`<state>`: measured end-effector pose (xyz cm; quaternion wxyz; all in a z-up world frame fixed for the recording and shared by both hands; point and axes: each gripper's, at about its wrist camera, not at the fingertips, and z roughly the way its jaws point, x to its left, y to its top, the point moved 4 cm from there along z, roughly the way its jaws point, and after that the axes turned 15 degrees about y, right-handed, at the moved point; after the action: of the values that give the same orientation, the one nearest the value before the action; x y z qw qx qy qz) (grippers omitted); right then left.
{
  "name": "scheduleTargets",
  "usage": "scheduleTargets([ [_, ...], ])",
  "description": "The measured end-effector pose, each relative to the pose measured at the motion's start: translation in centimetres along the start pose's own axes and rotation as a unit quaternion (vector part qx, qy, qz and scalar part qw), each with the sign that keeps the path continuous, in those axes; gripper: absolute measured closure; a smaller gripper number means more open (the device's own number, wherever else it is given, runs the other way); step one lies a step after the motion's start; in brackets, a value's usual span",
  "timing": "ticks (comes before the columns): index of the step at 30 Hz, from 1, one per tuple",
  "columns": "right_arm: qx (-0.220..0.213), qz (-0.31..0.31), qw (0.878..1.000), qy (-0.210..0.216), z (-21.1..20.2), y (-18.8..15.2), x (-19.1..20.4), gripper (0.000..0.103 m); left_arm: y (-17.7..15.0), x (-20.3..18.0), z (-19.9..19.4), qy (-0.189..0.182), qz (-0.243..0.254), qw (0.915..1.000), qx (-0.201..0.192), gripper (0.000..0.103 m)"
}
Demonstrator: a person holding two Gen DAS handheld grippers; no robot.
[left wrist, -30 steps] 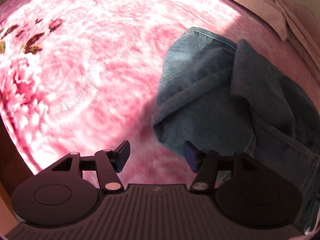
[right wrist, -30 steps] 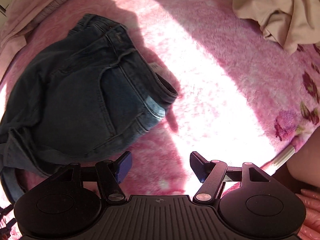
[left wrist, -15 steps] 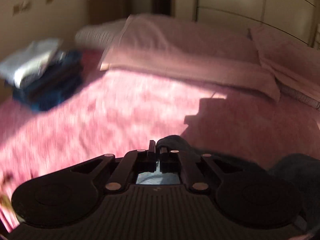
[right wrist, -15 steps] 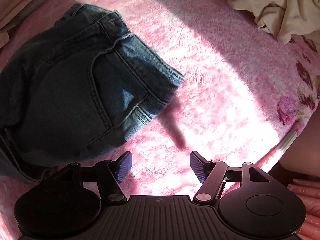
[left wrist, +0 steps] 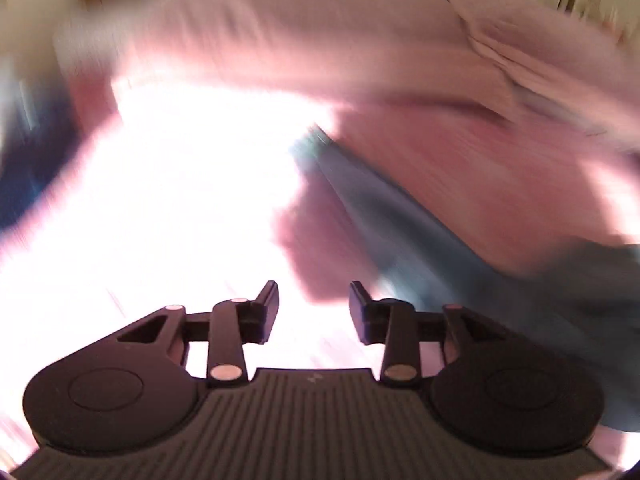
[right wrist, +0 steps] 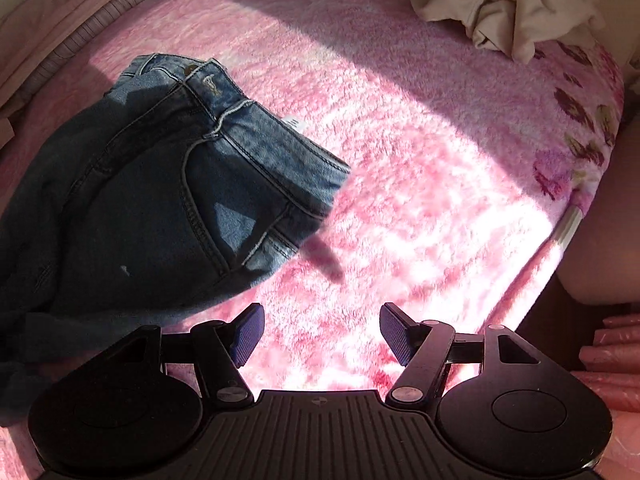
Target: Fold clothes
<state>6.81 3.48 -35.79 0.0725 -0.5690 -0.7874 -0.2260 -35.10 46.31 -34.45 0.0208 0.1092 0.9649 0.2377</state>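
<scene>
A: Start close in. How does the left tool [left wrist: 313,300] stand?

B: Its jaws are parted about halfway and have just been opening. Nothing sits between them; under the gap there is only the sunlit pink blanket [left wrist: 180,208]. That view is badly smeared, so fine detail is lost.

A: And the right tool [right wrist: 320,330]?

B: Released too, jaws spread wide, blue pads [right wrist: 249,334] bare. It hangs above the blanket, touching nothing. Its left finger is just beside the near hem of the jeans [right wrist: 160,200], but I see no contact.

A: Where do the jeans lie?

B: On the bed, bunched toward the bed's left side in the right wrist view, waistband turned toward the middle, with a small white label showing at it. In the left wrist view a blue strip of denim [left wrist: 400,216] runs from near the right finger away across the blanket.

A: Farther off?

B: A crumpled cream garment [right wrist: 508,4] near the far right corner of the bed, well apart from the jeans. Pale pink bedding [left wrist: 320,40] lies folded along the far edge.
</scene>
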Motion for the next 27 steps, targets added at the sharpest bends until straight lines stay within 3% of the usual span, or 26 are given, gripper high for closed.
scheduleTargets([
  [2,0.001,0.015,1.000,0.005,0.0,0.0,-0.7,0.036,-5.3,-0.7,-0.5,-0.069,-0.058,0.9935,0.069,0.060],
  [4,0.002,0.029,1.000,0.008,0.3,0.4,-1.2,0.036,-9.0,-1.9,-0.5,-0.117,-0.109,0.9812,0.109,0.058],
  [7,0.006,0.031,0.999,0.017,0.4,1.2,-1.2,0.036,-10.5,-3.3,0.0,-0.142,-0.183,0.9668,0.108,0.050],
  [10,0.010,0.008,1.000,0.016,0.7,1.7,-1.1,0.036,-10.1,-4.3,0.5,-0.196,-0.251,0.9424,0.103,0.050],
  [12,0.015,-0.004,1.000,0.015,1.0,1.7,-1.0,0.036,-9.8,-4.9,0.7,-0.198,-0.271,0.9370,0.097,0.046],
  [14,0.020,-0.009,1.000,0.014,1.5,1.6,-1.3,0.036,-9.7,-5.9,1.9,-0.160,-0.243,0.9487,0.123,0.052],
  [15,0.022,-0.010,1.000,0.013,1.7,1.6,-1.4,0.036,-9.8,-6.6,2.7,-0.137,-0.216,0.9564,0.141,0.080],
  [16,0.024,-0.010,1.000,0.011,1.9,1.6,-1.4,0.036,-9.3,-7.3,3.0,-0.121,-0.182,0.9649,0.145,0.099],
  [19,0.020,-0.008,1.000,0.011,1.9,2.3,-1.4,0.036,-5.6,-8.8,2.4,-0.091,-0.078,0.9848,0.126,0.100],
  [21,0.015,-0.009,1.000,0.009,1.7,3.0,-1.3,0.036,-0.4,-9.7,0.1,-0.071,0.007,0.9960,0.055,0.100],
  [23,0.003,-0.012,1.000,0.008,1.2,4.1,-1.0,0.036,7.0,-10.6,-3.0,-0.048,0.081,0.9942,-0.052,0.100],
  [25,-0.008,-0.015,1.000,0.007,0.7,5.1,-0.7,0.036,14.8,-12.0,-6.0,-0.015,0.150,0.9743,-0.167,0.098],
  [27,-0.022,-0.008,1.000,0.009,0.3,6.1,-0.4,0.036,21.2,-13.9,-8.4,0.029,0.212,0.9390,-0.269,0.086],
])
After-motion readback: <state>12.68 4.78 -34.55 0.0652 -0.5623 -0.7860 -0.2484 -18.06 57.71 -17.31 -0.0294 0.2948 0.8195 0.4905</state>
